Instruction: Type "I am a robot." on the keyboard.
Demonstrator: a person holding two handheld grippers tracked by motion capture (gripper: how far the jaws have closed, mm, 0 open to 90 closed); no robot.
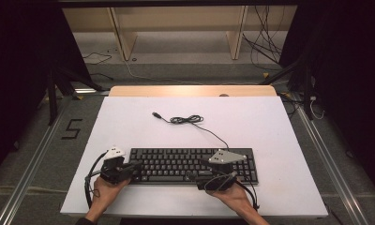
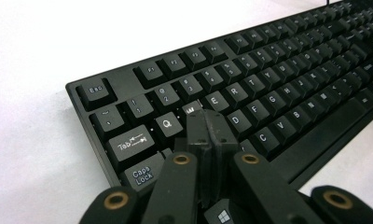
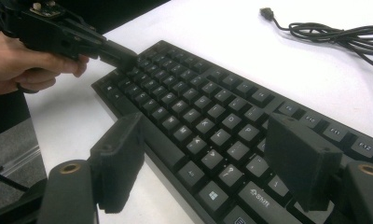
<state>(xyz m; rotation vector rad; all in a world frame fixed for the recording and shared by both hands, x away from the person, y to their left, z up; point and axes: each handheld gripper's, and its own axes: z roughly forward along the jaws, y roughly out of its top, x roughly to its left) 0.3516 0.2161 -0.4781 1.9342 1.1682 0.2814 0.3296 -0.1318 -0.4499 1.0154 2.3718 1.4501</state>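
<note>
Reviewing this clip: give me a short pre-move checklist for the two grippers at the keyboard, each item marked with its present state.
1. Left gripper shut, nothing between its fingers: ok.
2. Left tip over the keys beside Q on the keyboard: ok; whether it presses a key: cannot tell.
3. Right gripper open, apart from the keys: ok.
4. Keyboard flat on the white table: ok.
5. Keyboard cable lies loose, its plug unconnected: not ok if typing should register.
</note>
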